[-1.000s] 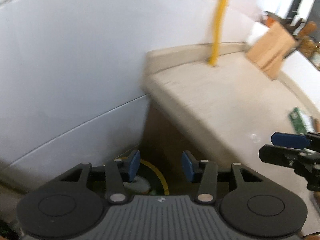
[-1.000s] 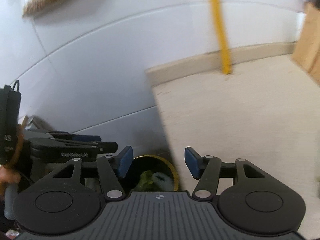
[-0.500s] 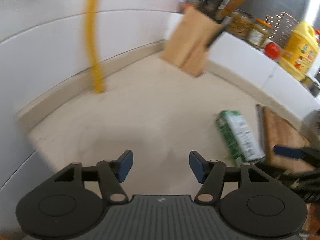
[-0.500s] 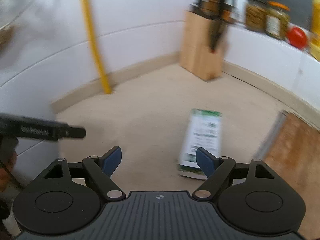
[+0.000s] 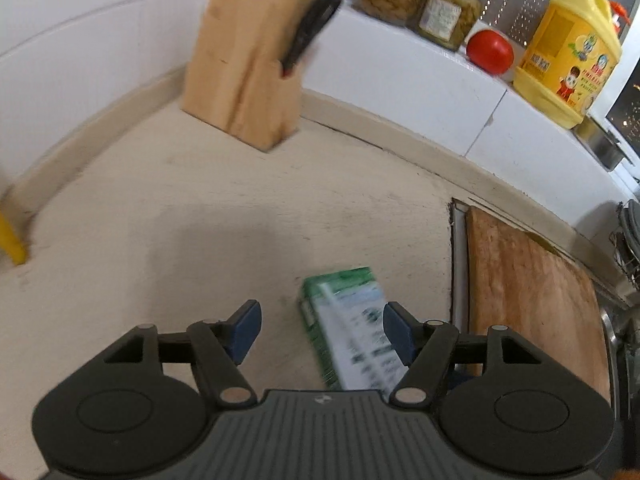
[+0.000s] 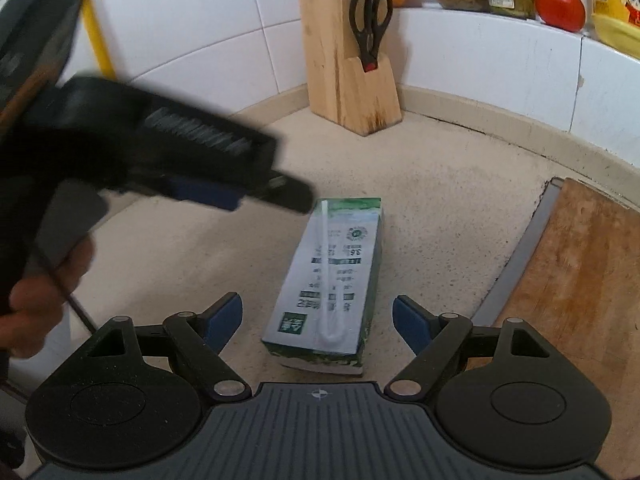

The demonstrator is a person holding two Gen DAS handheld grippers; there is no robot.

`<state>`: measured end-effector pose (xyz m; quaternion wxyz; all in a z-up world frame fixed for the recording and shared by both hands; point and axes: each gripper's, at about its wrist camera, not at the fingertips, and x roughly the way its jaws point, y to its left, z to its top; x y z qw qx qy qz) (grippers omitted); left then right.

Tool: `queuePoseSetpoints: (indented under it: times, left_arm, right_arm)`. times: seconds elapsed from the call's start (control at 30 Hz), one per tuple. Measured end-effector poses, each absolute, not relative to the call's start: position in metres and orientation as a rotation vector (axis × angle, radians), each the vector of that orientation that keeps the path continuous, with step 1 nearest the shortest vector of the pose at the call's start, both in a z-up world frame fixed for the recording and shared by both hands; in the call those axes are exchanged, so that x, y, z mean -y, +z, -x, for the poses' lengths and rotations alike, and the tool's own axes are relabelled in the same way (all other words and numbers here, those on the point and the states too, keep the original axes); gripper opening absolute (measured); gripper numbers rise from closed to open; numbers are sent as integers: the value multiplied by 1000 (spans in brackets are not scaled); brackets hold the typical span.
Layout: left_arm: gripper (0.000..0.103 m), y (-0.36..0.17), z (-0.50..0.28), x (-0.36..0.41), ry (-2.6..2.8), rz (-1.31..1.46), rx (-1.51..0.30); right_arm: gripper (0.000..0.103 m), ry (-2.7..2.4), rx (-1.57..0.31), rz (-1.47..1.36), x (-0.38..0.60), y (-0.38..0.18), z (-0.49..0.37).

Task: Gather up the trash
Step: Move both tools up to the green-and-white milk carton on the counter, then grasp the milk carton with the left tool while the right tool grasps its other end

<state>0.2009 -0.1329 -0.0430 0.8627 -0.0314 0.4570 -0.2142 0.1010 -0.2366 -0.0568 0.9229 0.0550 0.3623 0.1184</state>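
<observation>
Both tools swung to carton [image 6: 332,276] | counter [image 6: 440,184] around open

Even, bright indoor light; we see no single source. A soft grey shadow spreads on the countertop [image 5: 224,240] in the left wrist view. Motion blur smears the knife block [image 5: 248,76] and the carton [image 5: 348,320] there (its print unreadable). In the right wrist view the left gripper [image 6: 256,192] is heavily blurred. Fisheye bends tile lines; corners go black.
</observation>
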Motion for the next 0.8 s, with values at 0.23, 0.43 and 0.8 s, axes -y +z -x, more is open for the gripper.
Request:
queuePoseSetpoints:
  times: [0.23,0.43,0.8]
  left_arm:
    - [62,-55,-225,164,-475,49,-1025]
    - [62,-65,-233,176,-471,14,-1055]
    - [51,-63,-222,172,-505,-1,-1020]
  right_arm:
    - [87,265,-769,-136,247,-67,-112]
    - [75,307,-798,-152,249,-73,-120]
    - [66,318,-813,-142,248,-71,-109]
